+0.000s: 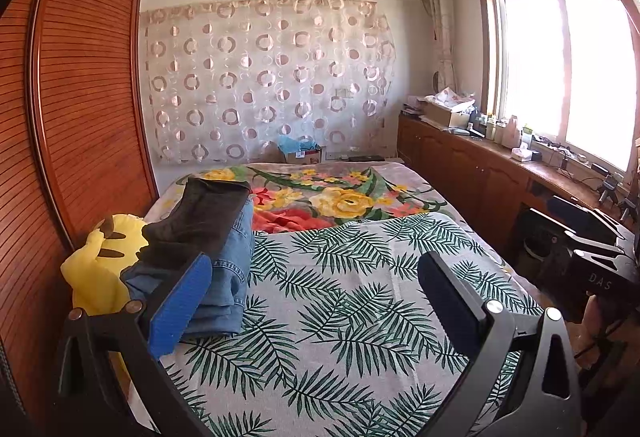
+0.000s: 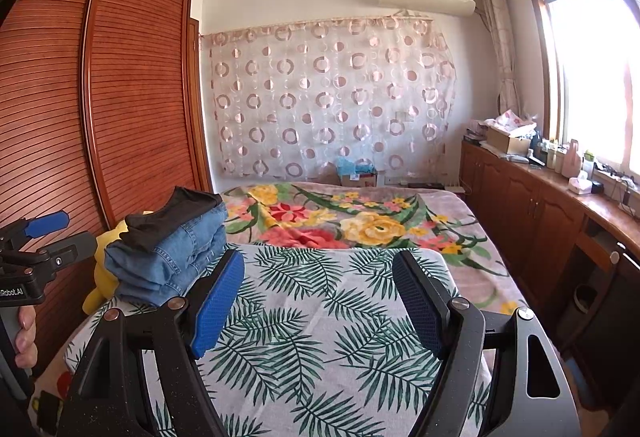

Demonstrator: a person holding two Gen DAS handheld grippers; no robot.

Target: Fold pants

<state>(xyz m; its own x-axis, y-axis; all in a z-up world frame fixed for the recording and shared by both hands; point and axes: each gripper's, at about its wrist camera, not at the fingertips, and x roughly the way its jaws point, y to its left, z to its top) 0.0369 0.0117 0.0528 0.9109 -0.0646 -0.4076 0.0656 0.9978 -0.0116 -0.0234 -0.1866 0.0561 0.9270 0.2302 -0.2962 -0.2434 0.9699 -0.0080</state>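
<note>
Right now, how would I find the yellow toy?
Find the bed, then its left edge beside the wooden wardrobe. There a stack of folded jeans rests against the yellow plush toy, the only bright yellow thing there, with dark-tipped ears.

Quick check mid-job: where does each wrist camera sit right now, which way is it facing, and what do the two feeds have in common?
Left wrist: on the left claw, above the leaf-print cover, facing the circle-pattern curtain; both fingers open, right claw at far right.
Right wrist: on the right claw, facing the same way; fingers open, left claw and a hand at left.
Shared: stacked pants, floral blanket, window.
</note>
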